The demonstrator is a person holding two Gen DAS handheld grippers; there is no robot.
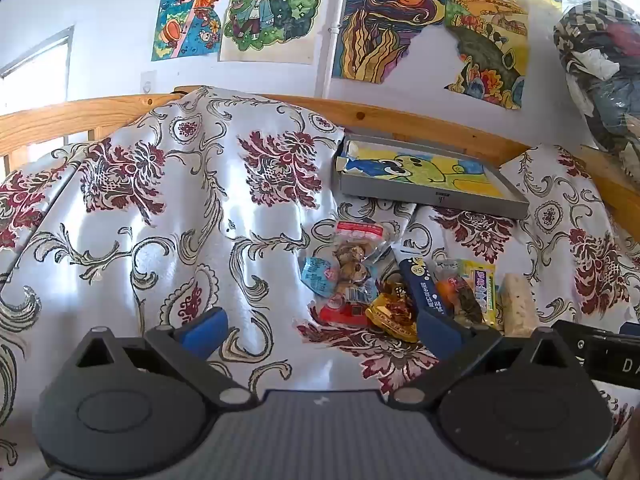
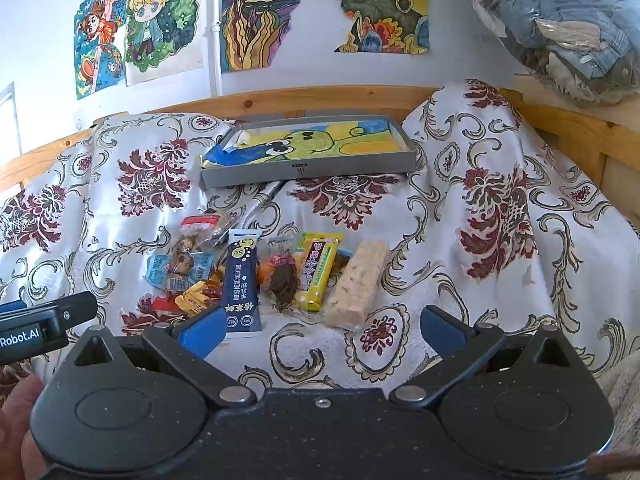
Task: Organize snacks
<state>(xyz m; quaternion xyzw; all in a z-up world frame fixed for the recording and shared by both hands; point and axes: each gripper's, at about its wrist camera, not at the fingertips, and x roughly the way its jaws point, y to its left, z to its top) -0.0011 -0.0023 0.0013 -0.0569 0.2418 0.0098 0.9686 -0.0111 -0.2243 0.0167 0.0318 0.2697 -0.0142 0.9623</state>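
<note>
Right wrist view: snacks (image 2: 256, 276) heaped on the patterned bedspread (image 2: 500, 220), near of the shallow grey box (image 2: 308, 170) — likely their destination. Right gripper (image 2: 320, 326) released, empty, aimed at the pile; left gripper (image 1: 320, 330) likewise spread wide — nothing picked up yet.

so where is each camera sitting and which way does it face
Left wrist: on the left gripper, facing the snack pile and grey box off to its right; own open fingers show.
Right wrist: on the right gripper, facing the pile squarely; open fingers and a hand show.
Shared: pile, box, patterned cloth, wall drawings.
</note>
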